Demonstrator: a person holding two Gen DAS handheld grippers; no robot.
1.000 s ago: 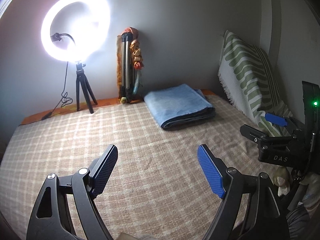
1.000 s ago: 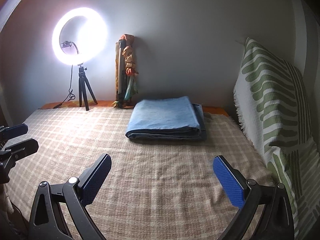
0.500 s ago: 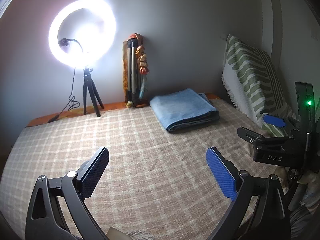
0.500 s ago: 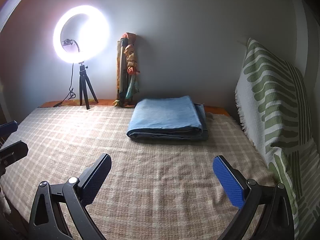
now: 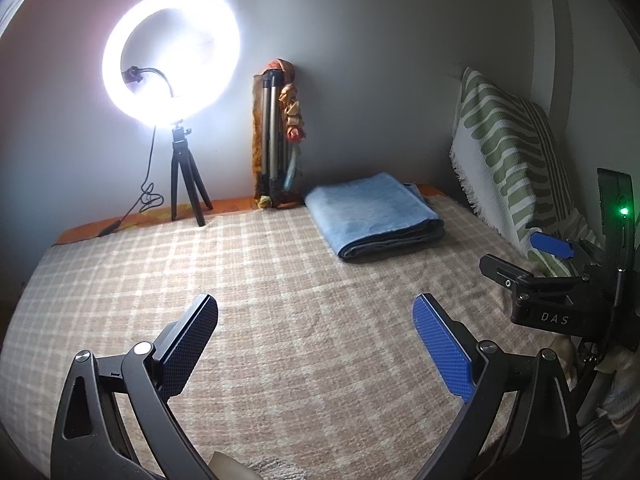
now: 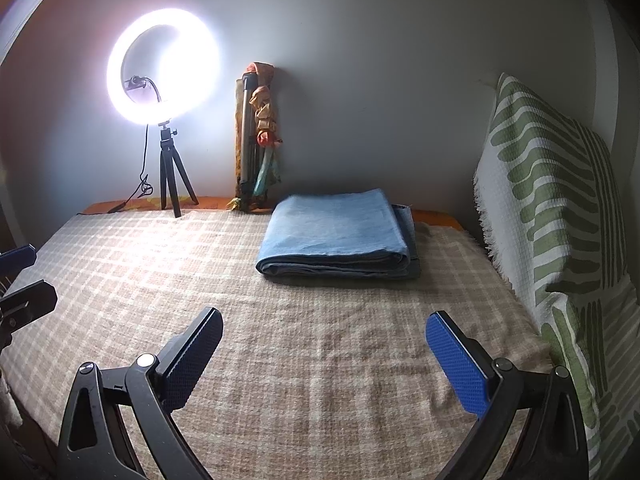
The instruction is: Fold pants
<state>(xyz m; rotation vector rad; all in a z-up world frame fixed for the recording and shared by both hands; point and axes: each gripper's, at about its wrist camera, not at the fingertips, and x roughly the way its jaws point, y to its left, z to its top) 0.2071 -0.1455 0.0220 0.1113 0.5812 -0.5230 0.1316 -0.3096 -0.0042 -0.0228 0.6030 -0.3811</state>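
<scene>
The blue pants (image 5: 374, 214) lie folded in a neat stack at the far side of the checked bed cover (image 5: 280, 280), near the wall; they also show in the right wrist view (image 6: 336, 234). My left gripper (image 5: 316, 320) is open and empty, held above the cover well short of the pants. My right gripper (image 6: 324, 334) is open and empty too, also well back from the pants. The right gripper shows at the right edge of the left wrist view (image 5: 532, 256). The left gripper shows at the left edge of the right wrist view (image 6: 20, 276).
A lit ring light (image 5: 172, 56) on a small tripod stands at the back left by the wall. A folded tripod with cloth (image 5: 276, 140) leans on the wall. A green-and-white patterned pillow (image 6: 552, 208) stands along the right side.
Both grippers have drawn back and tilted a little, so the pants and the ring light sit slightly lower and farther in view. The pants have not moved.
</scene>
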